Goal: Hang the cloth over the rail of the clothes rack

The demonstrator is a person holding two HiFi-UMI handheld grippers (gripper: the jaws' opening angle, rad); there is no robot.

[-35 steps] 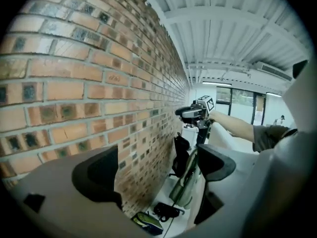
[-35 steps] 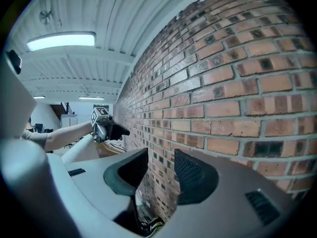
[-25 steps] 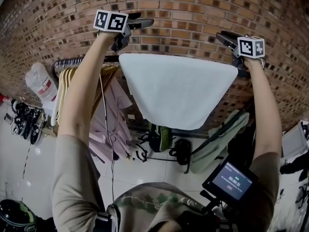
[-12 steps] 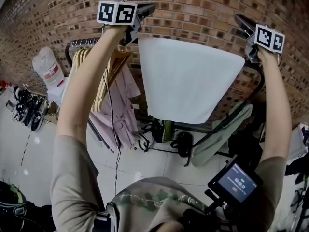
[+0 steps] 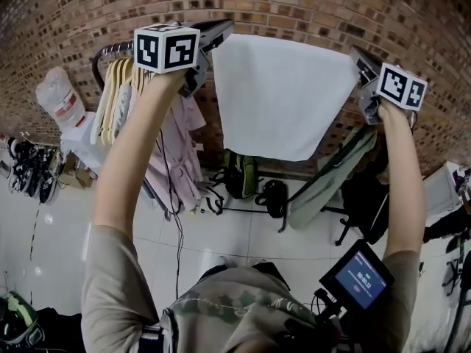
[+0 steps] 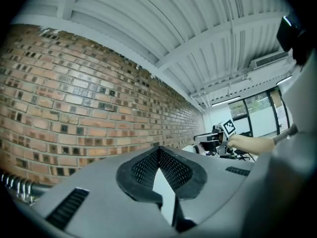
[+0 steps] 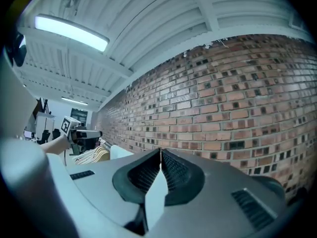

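The white cloth hangs flat in front of the brick wall, its top edge running between my two grippers. The rack's rail shows only at its left end. My left gripper is level at the cloth's upper left corner, its fingertips meeting. My right gripper sits at the upper right corner. Its jaws have just been closing and the tips now meet with nothing clearly pinched. Each gripper view shows the other gripper, the right one and the left one, across the rail.
Wooden hangers and pink garments crowd the rail's left part. A green garment hangs at the right. Bags stand on the floor under the rack, shoes at the far left. A small screen sits at my right hip.
Both grippers drew back from the wall to the cloth's top corners and went from open to shut. The cloth stays hanging.
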